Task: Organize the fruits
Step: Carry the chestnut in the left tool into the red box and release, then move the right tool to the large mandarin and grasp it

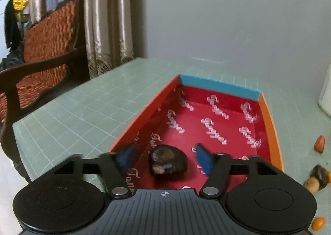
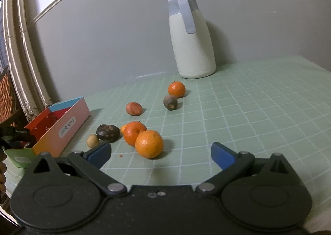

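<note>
In the left wrist view a dark brown fruit (image 1: 168, 161) lies on the red floor of an open cardboard box (image 1: 271, 129). My left gripper (image 1: 164, 157) is open, its blue pads on either side of the fruit and apart from it. In the right wrist view my right gripper (image 2: 161, 153) is open and empty above the table. Just ahead of it lie two oranges (image 2: 149, 143), (image 2: 133, 132), a dark fruit (image 2: 108, 132) and a small tan fruit (image 2: 92, 140). Farther back are a reddish fruit (image 2: 134, 108), another dark fruit (image 2: 170, 102) and an orange (image 2: 176, 89). The box (image 2: 62, 129) stands at the left.
A white jug with a blue-grey lid (image 2: 191, 38) stands at the back by the wall. The table has a green grid mat (image 2: 248, 111). A wooden chair with an orange woven seat (image 1: 47, 49) and curtains (image 1: 107, 18) are beyond the table's left edge.
</note>
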Demonstrator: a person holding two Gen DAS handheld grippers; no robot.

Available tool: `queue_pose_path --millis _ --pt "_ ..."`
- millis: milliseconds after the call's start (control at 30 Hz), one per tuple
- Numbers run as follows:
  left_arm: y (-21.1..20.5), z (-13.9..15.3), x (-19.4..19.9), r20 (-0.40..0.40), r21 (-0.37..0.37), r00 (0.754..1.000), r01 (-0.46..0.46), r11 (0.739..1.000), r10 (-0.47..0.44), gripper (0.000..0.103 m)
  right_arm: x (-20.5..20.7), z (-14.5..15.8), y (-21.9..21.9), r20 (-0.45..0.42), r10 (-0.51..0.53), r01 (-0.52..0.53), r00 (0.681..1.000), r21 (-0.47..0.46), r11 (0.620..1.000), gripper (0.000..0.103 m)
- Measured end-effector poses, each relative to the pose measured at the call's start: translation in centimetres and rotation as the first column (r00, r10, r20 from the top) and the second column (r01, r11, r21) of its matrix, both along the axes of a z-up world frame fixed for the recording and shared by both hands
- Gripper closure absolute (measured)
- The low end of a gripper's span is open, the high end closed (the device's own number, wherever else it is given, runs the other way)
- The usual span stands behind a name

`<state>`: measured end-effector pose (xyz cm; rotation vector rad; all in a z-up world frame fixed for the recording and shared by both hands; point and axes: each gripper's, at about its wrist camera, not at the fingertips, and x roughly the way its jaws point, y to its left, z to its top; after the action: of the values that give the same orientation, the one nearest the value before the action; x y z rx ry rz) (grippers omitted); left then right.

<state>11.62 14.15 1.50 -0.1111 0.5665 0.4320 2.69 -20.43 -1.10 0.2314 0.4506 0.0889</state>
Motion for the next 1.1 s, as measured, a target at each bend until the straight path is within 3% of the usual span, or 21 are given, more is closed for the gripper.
queue_pose_path --millis 67,233,600,833,1100 --pt "-0.2 0.5 -1.0 0.039 -0.016 0.999 0.002 1.000 -0.001 0.018 0.0 0.0 -0.2 -0.002 -0.003 0.003 1.000 0.000 1.000 0.000" --pt "-1.2 1.2 -4.3 0.110 0.022 0.994 0.002 1.000 -0.005 0.009 0.0 0.0 -0.6 -0.004 -0.012 0.012 1.000 0.010 1.000 0.000" --pt "-3.0 -0.3 -8.0 0.147 0.000 0.984 0.100 0.995 -0.098 0.005 0.5 -0.1 -0.2 -0.015 0.002 -0.002 1.000 -0.008 1.000 0.000" --pt "-2.8 -0.3 -8.4 0.162 -0.015 0.983 0.089 0.996 -0.085 0.003 1.1 -0.1 0.5 -0.009 0.030 -0.030 1.000 -0.049 0.998 0.004" --pt "-2.0 -0.4 -8.4 0.159 -0.034 0.986 0.064 0.997 -0.058 0.000 2.4 0.0 1.7 -0.043 0.075 -0.079 0.996 -0.110 0.991 0.015"
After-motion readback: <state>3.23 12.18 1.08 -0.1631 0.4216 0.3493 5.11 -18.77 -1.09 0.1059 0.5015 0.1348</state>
